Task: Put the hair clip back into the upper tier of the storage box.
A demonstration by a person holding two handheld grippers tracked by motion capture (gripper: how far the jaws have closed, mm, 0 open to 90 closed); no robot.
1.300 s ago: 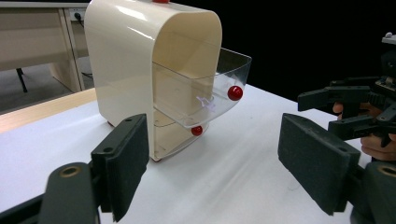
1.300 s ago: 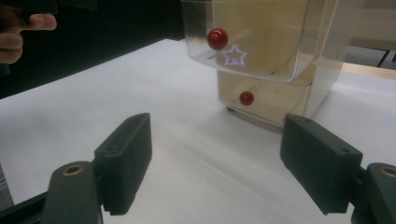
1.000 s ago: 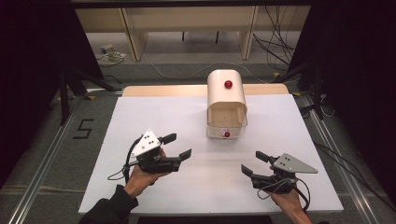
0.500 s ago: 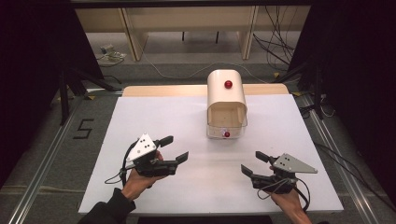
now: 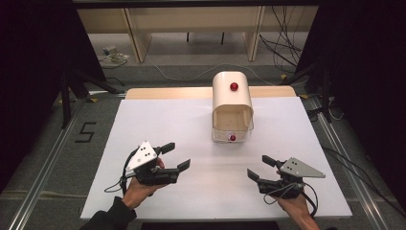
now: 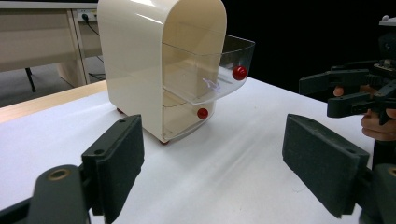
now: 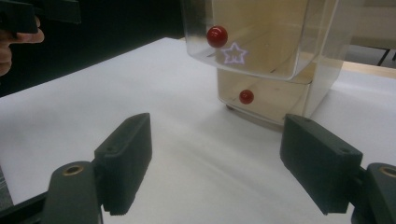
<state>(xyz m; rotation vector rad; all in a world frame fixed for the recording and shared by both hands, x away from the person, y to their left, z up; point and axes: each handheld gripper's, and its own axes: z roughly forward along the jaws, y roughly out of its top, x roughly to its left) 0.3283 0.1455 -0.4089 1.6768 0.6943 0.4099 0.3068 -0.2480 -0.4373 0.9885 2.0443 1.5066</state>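
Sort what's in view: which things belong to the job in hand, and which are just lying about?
Part of the job:
- cream drawer cabinet on the white table
- upper clear drawer, pulled out, red knob
- lower drawer, red knob
- left gripper and right gripper, both open, short of the cabinet

Lying about:
- floor cables
- wooden furniture legs
- floor marking "5"

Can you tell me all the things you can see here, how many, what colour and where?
Drawer box: one, cream, far middle of the table, standing upright.
Drawers: two, clear; the upper one is pulled out, the lower one is in.
Knobs: one red knob on each drawer front, plus one on the box top.
Star sticker: one, pale purple, on the upper drawer.
Table: one, white top.
Left tool: one, black, near left, jaws open.
Right tool: one, black, near right, jaws open.
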